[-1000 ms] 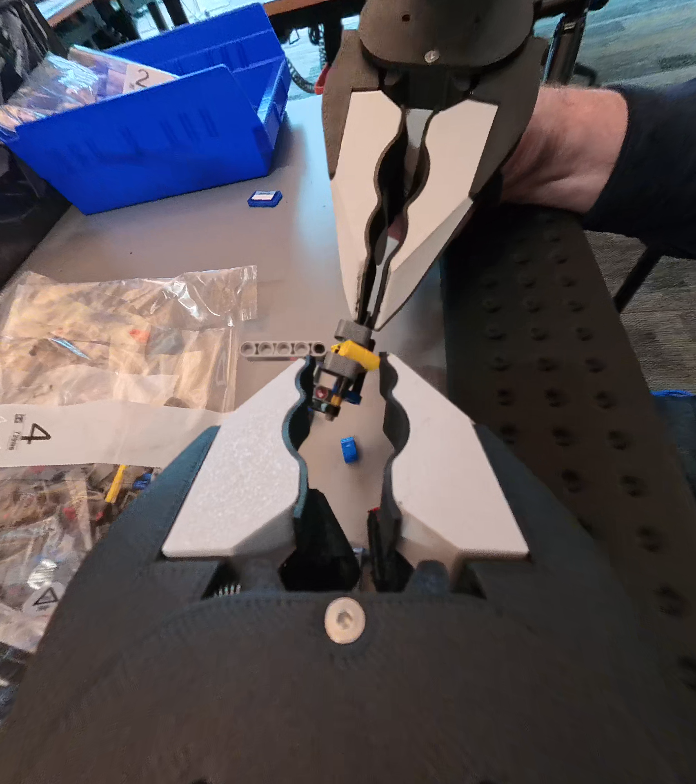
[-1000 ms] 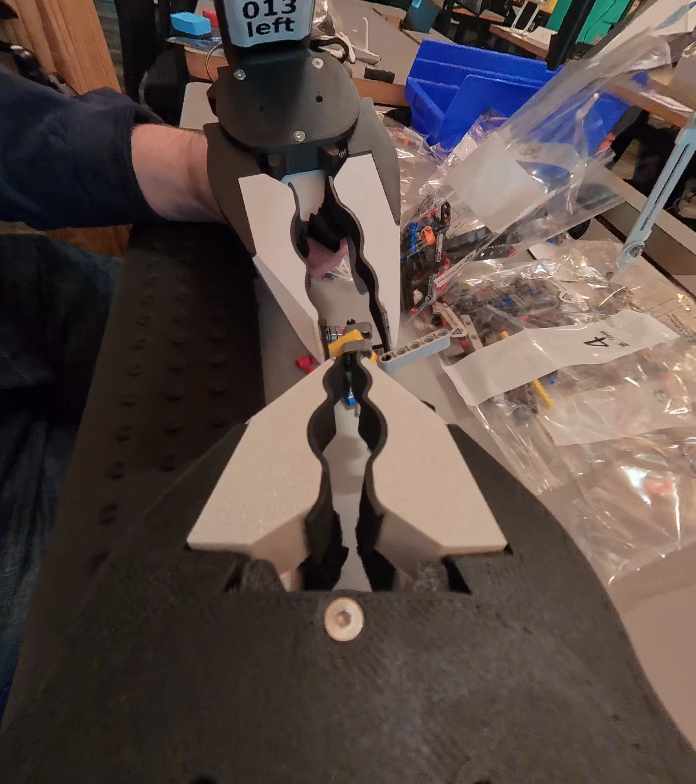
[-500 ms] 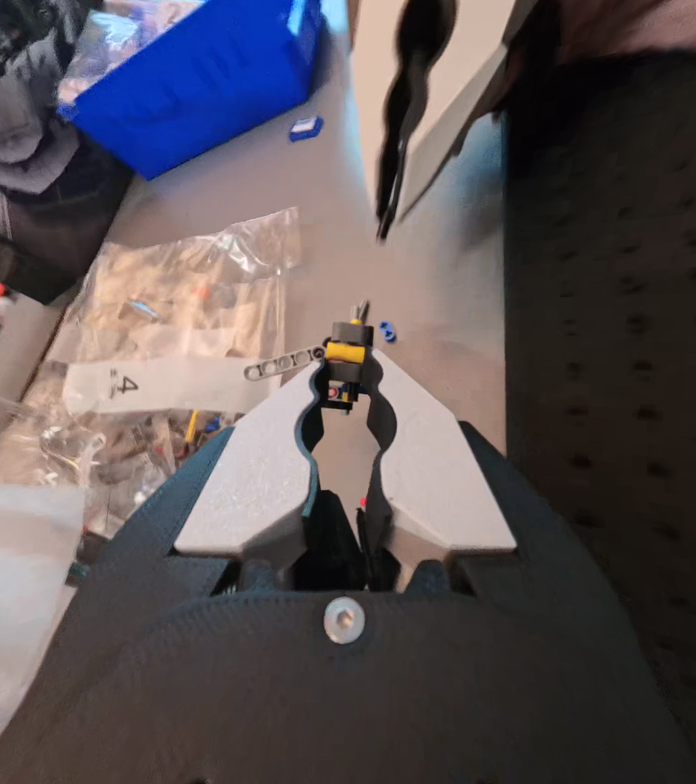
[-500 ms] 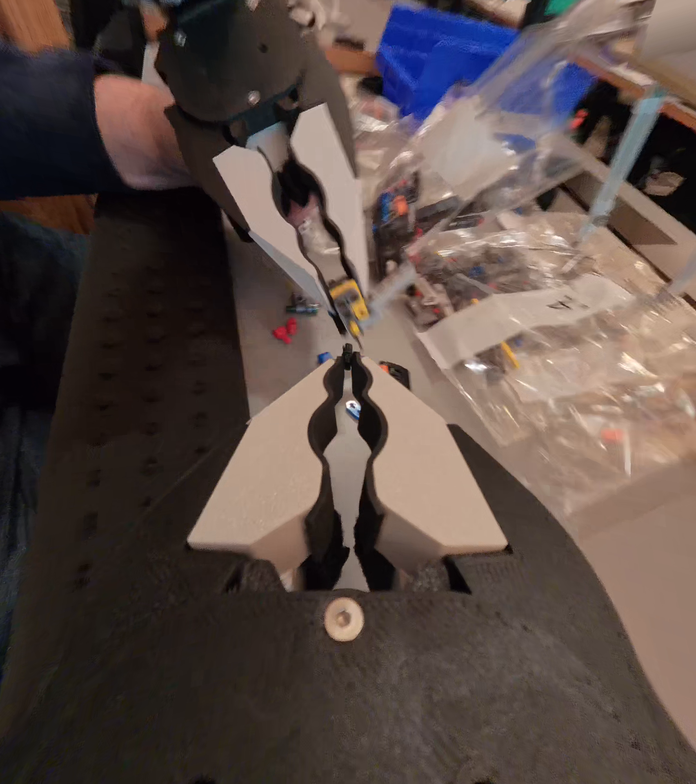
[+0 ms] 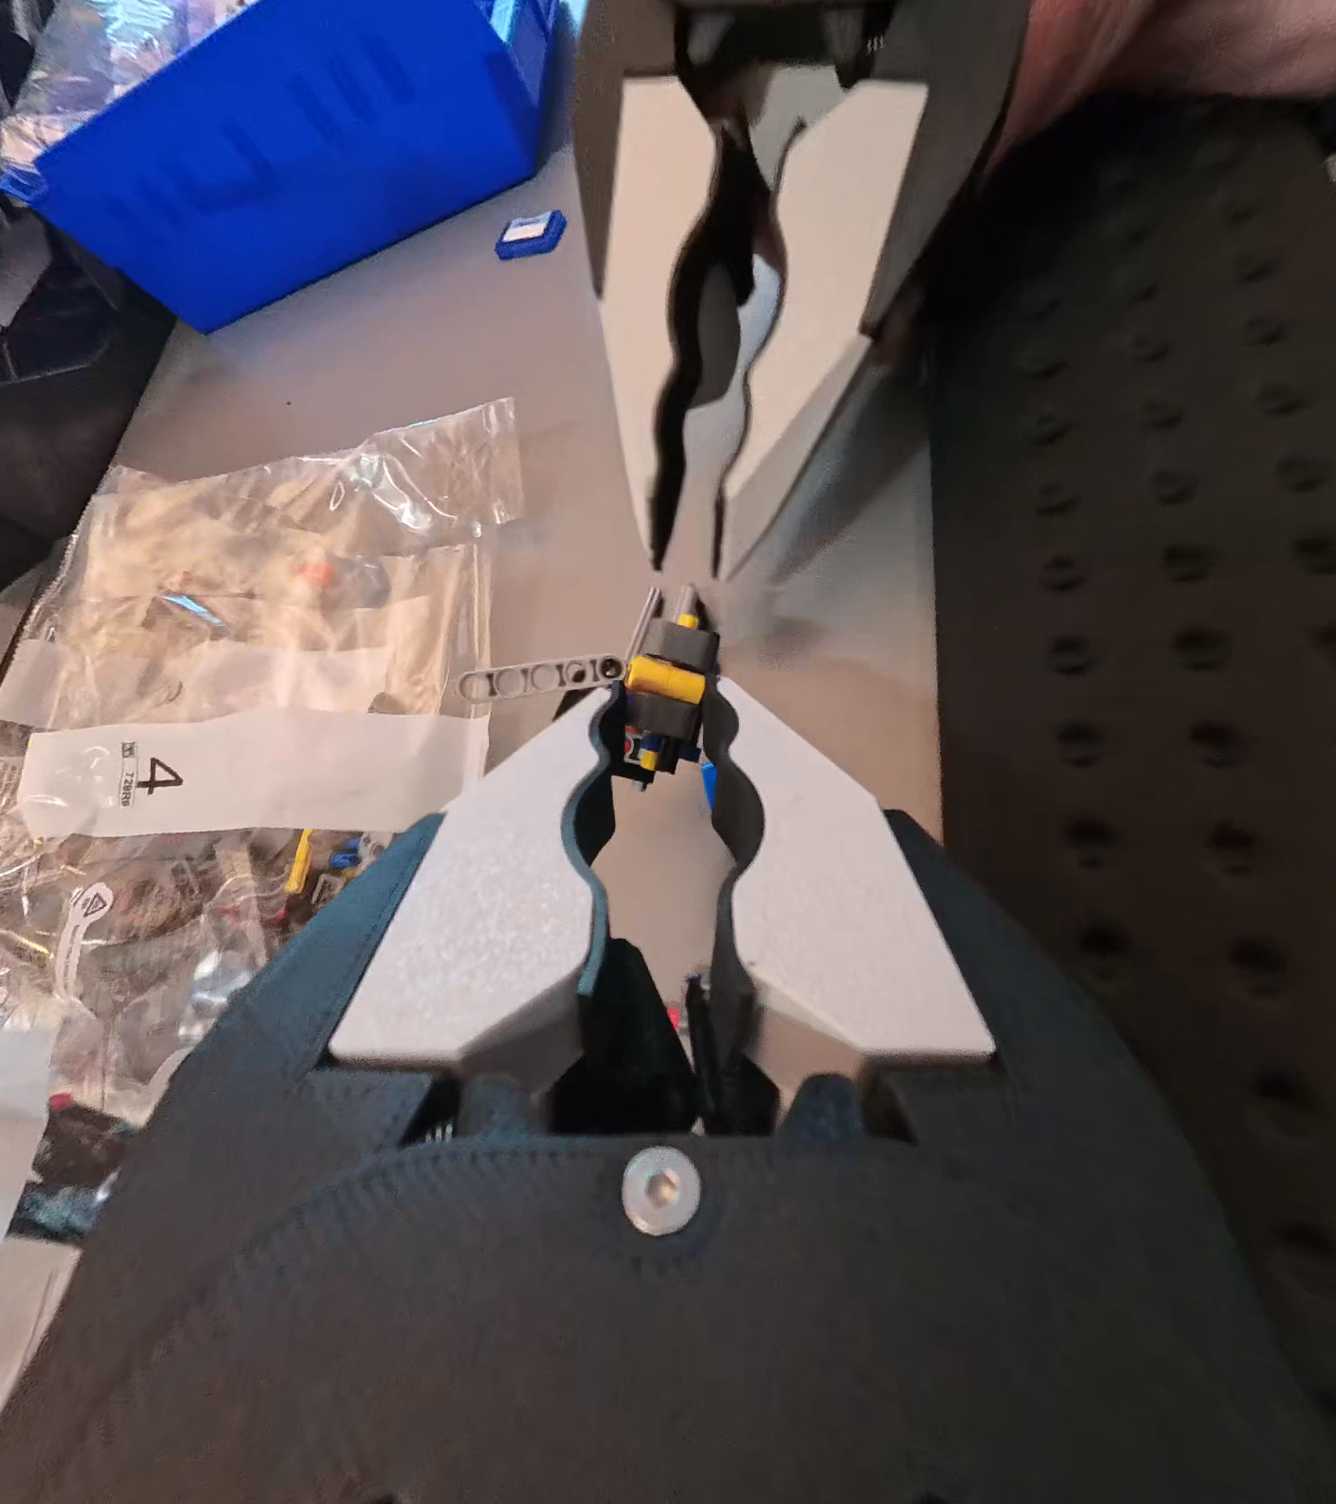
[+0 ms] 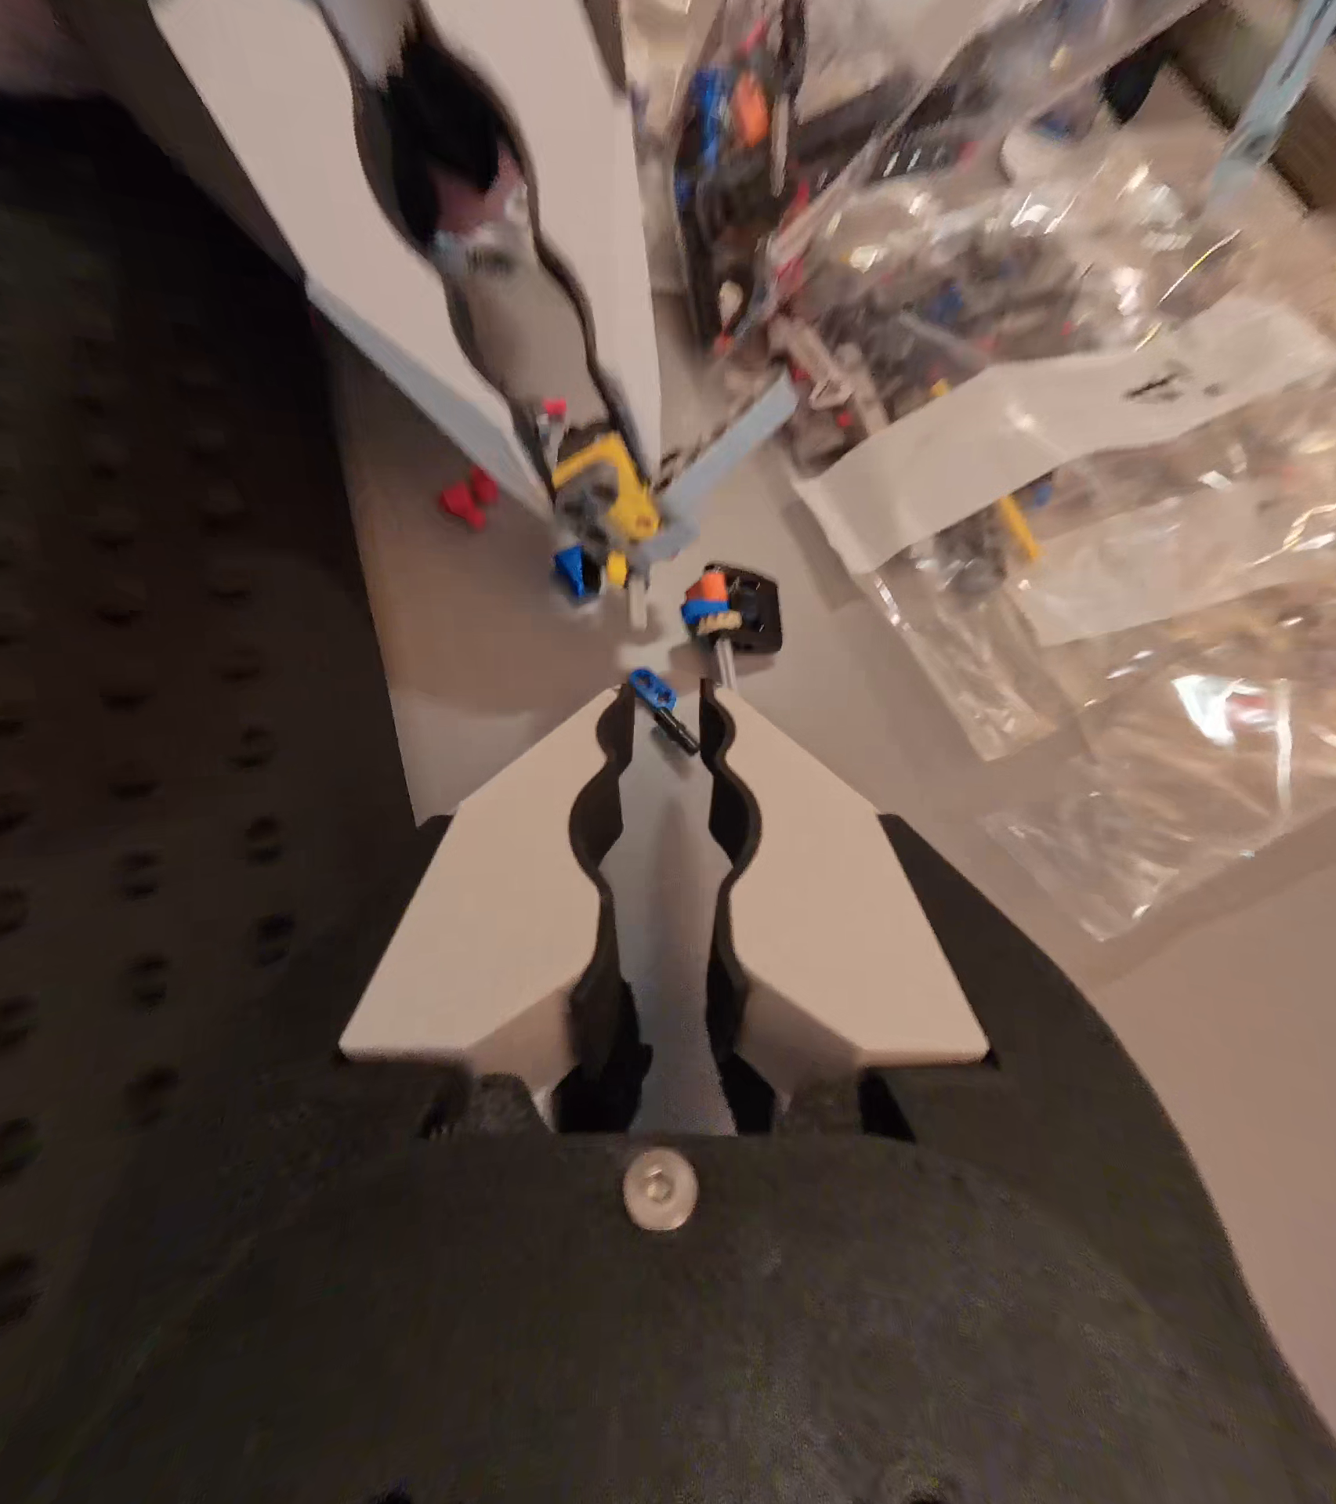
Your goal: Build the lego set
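My left gripper (image 5: pixel 660 708) is shut on a small lego assembly (image 5: pixel 668 679) of yellow and dark grey parts, with a grey holed beam (image 5: pixel 538 677) sticking out to the left. It holds the assembly just above the grey table (image 5: pixel 371 350). My right gripper (image 5: pixel 687 561) hangs tips-down just beyond the assembly, with a narrow gap between its jaws and nothing in it. In the right wrist view, the right gripper (image 6: pixel 662 692) is over a small blue piece with a black pin (image 6: pixel 658 701) on the table. The left gripper (image 6: pixel 599 480) and the assembly (image 6: pixel 607 504) are ahead.
A black block with orange, blue and tan parts (image 6: pixel 729 610) and red pieces (image 6: pixel 469 496) lie on the table. Clear bags of parts (image 5: pixel 257 618) (image 6: pixel 1096 488) lie to one side. A blue bin (image 5: pixel 282 155), a small blue card (image 5: pixel 530 234) and a dark dimpled mat (image 5: pixel 1177 651) are nearby.
My right gripper has let go of the top of the assembly, drawn back and opened a little. My left gripper still holds the assembly and has shifted over the table.
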